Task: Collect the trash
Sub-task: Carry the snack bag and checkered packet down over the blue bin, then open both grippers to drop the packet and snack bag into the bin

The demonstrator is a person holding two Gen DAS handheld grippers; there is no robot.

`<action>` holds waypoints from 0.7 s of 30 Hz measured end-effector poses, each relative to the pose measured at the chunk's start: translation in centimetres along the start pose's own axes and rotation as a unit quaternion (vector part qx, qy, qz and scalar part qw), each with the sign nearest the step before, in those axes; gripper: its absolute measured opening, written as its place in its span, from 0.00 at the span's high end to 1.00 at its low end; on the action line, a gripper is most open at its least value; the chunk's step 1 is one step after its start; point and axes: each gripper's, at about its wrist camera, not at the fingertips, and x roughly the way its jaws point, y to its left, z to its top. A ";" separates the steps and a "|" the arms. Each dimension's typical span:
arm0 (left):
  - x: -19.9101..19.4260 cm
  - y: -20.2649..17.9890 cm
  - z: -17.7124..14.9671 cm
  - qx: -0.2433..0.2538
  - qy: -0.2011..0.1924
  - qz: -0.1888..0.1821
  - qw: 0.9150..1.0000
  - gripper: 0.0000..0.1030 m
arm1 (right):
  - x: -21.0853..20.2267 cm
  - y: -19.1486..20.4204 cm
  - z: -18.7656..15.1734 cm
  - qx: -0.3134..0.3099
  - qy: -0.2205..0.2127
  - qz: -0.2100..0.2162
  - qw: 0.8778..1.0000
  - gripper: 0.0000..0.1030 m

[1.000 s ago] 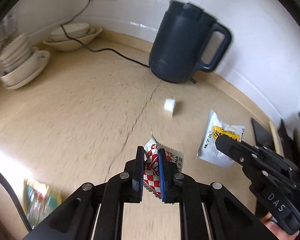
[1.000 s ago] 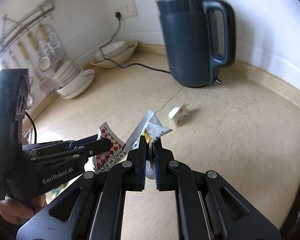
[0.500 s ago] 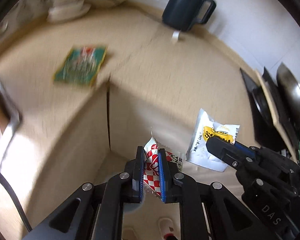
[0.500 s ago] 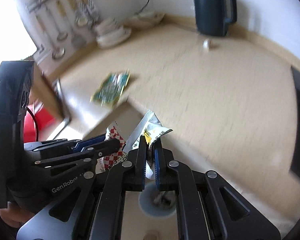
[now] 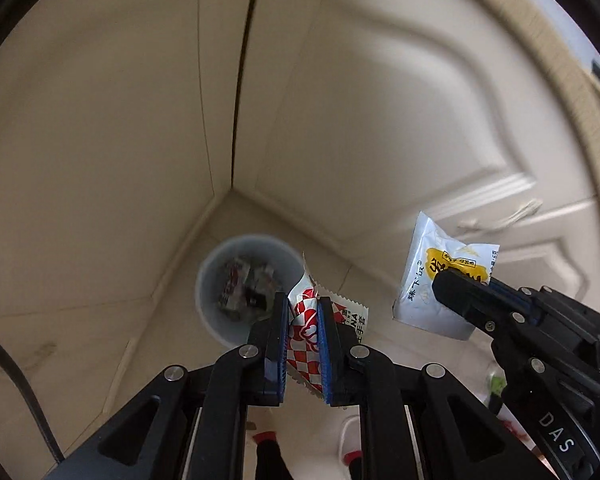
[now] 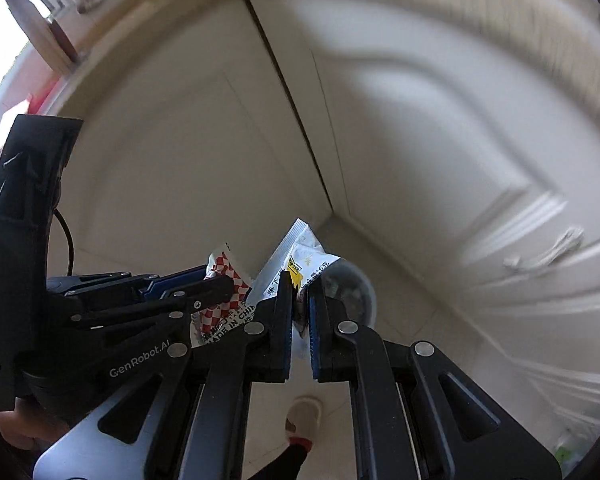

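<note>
My left gripper (image 5: pixel 303 304) is shut on a red-and-white checked wrapper (image 5: pixel 306 334), also seen in the right wrist view as the checked wrapper (image 6: pixel 224 270). My right gripper (image 6: pixel 300 284) is shut on a white-and-yellow snack packet (image 6: pixel 300 256); from the left wrist view the packet (image 5: pixel 424 284) hangs at the right, pinched by the right gripper (image 5: pixel 446 284). Both grippers point steeply down over the floor. A round white trash bin (image 5: pixel 220 320) with wrappers inside stands in the cabinet corner, just left of the left gripper's tips. In the right wrist view the bin (image 6: pixel 360 292) sits right behind the fingers.
Cream cabinet doors (image 5: pixel 380 120) meet in a corner above the bin, one with a pale handle (image 5: pixel 500 216). The floor is light tile (image 5: pixel 80 340). A person's foot in a white slipper (image 6: pixel 304 416) stands below the grippers. A black cable (image 5: pixel 16 384) runs at the left.
Both grippers have swung away from the countertop and down toward the floor, still holding their wrappers. The kettle and counter have left the view; the bin now lies close below.
</note>
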 end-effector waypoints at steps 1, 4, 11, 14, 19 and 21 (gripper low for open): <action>1.2 0.2 -0.3 0.000 0.008 0.001 1.000 0.90 | 1.0 -0.4 -0.5 0.003 0.006 0.002 1.000 0.93; 3.6 0.8 -0.9 -0.004 0.024 0.005 1.000 0.90 | 4.0 -1.3 -1.7 0.011 0.024 0.008 1.000 0.93; 7.4 1.5 -0.3 -0.009 0.050 0.004 0.999 0.85 | 8.1 -1.6 -2.9 0.018 0.052 0.013 0.998 0.93; 8.0 1.7 0.5 -0.009 0.053 0.021 0.998 0.79 | 8.9 -1.6 -2.8 0.024 0.056 0.014 0.998 0.92; 7.8 2.8 1.0 -0.021 0.052 0.036 0.998 0.79 | 9.3 -1.4 -2.7 0.025 0.059 0.018 0.998 0.92; 7.8 3.3 0.8 -0.026 0.050 0.040 0.998 0.79 | 9.6 -1.8 -2.9 0.024 0.062 0.016 0.998 0.92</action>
